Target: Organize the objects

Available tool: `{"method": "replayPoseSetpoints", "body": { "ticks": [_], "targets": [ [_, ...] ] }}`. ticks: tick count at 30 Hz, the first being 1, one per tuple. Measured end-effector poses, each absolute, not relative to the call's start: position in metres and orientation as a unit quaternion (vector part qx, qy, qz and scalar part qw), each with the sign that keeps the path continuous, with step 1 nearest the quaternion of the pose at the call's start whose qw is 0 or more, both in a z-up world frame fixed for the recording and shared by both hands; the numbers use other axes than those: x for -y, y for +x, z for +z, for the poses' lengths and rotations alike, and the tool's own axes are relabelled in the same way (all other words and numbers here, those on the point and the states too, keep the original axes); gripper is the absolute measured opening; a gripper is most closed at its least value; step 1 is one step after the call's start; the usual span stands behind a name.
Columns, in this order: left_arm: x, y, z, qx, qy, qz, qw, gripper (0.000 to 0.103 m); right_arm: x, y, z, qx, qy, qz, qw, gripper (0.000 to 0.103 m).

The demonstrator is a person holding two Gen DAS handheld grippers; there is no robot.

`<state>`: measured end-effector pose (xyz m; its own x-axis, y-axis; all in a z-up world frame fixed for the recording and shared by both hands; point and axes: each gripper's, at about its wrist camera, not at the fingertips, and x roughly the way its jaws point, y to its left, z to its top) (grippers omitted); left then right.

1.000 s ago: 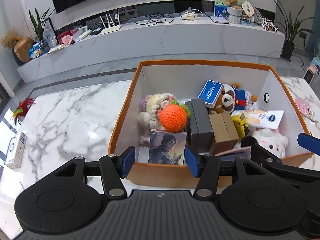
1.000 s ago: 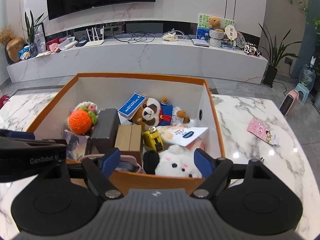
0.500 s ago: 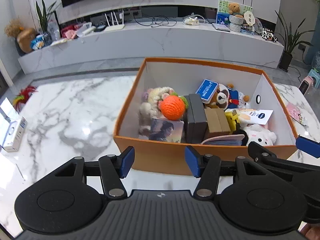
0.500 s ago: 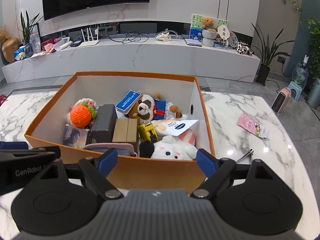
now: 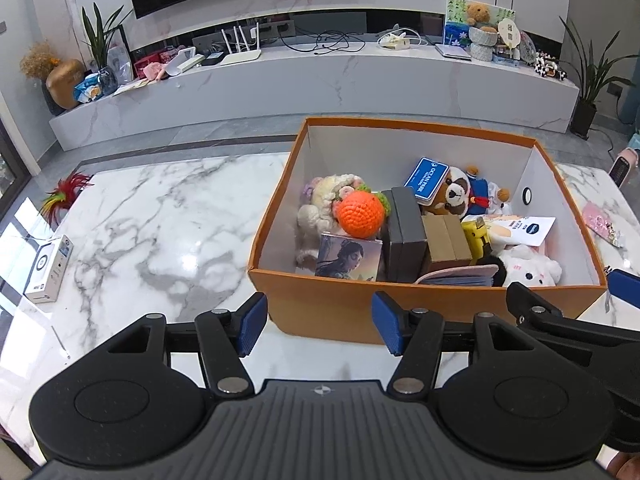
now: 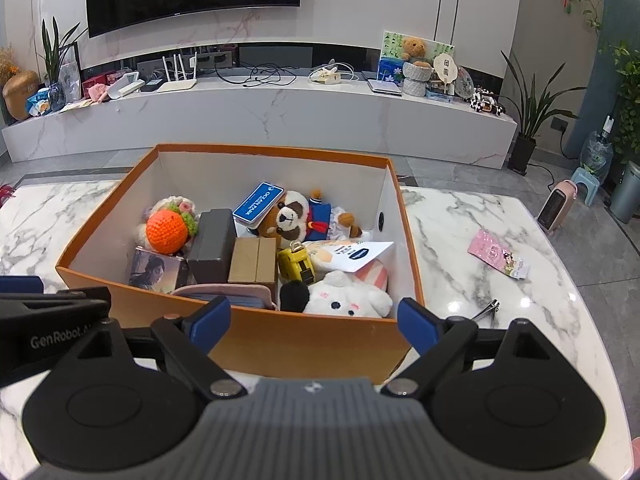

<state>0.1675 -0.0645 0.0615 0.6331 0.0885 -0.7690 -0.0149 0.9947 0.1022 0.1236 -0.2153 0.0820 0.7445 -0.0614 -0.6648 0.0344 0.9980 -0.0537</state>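
Observation:
An orange box with white inner walls stands on the marble table. It holds an orange crochet ball, a raccoon plush, a white plush, dark and brown boxes, a picture card and a blue card. My left gripper is open and empty in front of the box's near wall. My right gripper is open and empty, also in front of the near wall.
A white carton and a red feather toy lie at the table's left edge. A pink packet and nail clippers lie right of the box. A long marble TV bench runs behind.
Both grippers have pulled back and up from the box, so the whole box now shows. Both stay open and empty. The box's contents have not moved.

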Motion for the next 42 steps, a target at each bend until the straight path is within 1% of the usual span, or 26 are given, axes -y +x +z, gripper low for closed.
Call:
{"method": "replayPoseSetpoints", "body": {
  "ticks": [3,6,42],
  "targets": [
    [0.0671,0.1671,0.0617,-0.432,0.058,0.037,0.899,0.071,0.2147,0.1213,0.0825,-0.356,-0.023,-0.026,0.934,0.091],
    [0.0694,0.1663,0.0622,-0.429,0.073,0.044,0.899,0.072,0.2135,0.1199,0.0829,-0.358,-0.026,-0.024,0.933,0.091],
    [0.0673,0.1688,0.0572,-0.439,0.066,0.035,0.895,0.072,0.2124,0.1222,0.0824,-0.362,-0.041,-0.031,0.931,0.091]
  ]
}}
